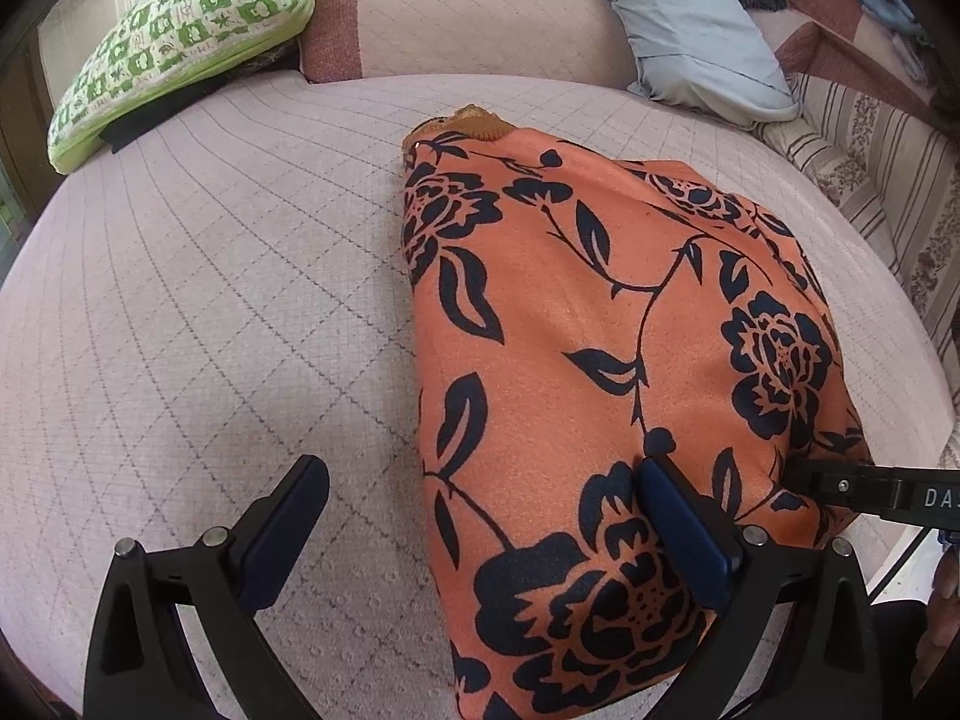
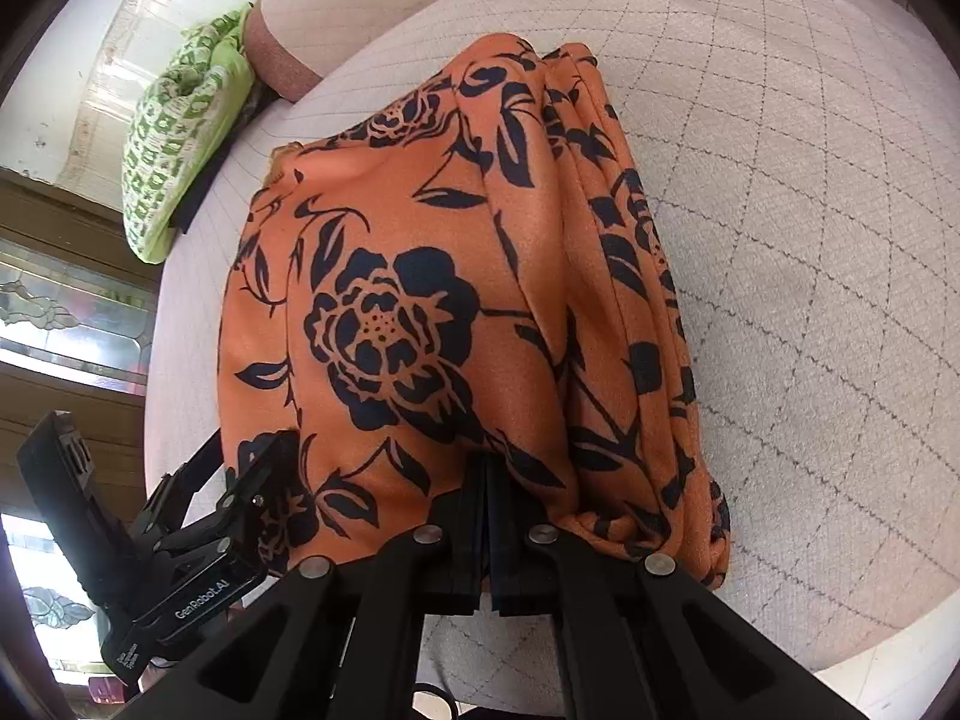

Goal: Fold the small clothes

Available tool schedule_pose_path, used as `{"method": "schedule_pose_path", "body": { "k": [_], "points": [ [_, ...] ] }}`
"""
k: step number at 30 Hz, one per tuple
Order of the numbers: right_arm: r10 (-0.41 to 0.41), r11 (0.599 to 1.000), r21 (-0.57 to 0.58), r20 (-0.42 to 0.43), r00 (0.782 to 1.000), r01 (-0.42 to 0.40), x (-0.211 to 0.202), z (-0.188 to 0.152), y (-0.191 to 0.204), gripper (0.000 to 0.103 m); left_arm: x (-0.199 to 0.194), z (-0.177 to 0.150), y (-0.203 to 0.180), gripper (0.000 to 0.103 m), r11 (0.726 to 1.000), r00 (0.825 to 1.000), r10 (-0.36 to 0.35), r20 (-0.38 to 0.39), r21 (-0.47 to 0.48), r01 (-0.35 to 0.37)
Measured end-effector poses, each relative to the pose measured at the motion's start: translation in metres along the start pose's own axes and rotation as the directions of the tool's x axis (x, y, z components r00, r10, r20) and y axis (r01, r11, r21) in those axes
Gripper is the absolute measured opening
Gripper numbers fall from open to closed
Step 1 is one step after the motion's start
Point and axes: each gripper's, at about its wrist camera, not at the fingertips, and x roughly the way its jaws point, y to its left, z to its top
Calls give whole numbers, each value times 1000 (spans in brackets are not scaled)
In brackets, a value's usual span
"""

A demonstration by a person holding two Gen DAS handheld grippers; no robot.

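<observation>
Over the quilted bed [image 1: 210, 300], the left wrist view shows the left hand-held gripper [image 1: 480, 534] spread wide and released, one finger resting on the single orange floral garment [image 1: 570, 330], likely just let go after laying a fold. Beyond the garment lie one green checked pillow [image 1: 180, 42] and one grey pillow [image 1: 690, 30].

From the right wrist view, the right hand-held gripper [image 2: 486, 516] is clenched at the garment's near edge, seemingly pinning the fold.

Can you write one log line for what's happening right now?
left gripper: open, over orange flowered cloth | right gripper: shut on cloth edge | cloth folded on bed
</observation>
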Motion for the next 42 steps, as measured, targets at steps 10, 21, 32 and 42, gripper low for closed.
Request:
{"method": "schedule_pose_path", "body": {
  "k": [10,21,32,42],
  "points": [
    [-59,998,-6,-19,998,59,8,6,16,0,12,8,10,103,997,996,-78,-38,-33,76],
    [1,999,52,-20,1000,0,-15,8,29,8,-7,27,20,103,995,995,-93,32,-15,94],
    [-108,994,2,66,992,109,15,78,42,5,20,30,22,103,994,991,-112,-74,-19,111],
    [-35,991,-126,48,998,40,19,125,114,6,20,46,25,103,990,988,-136,-77,-41,133]
  ]
}}
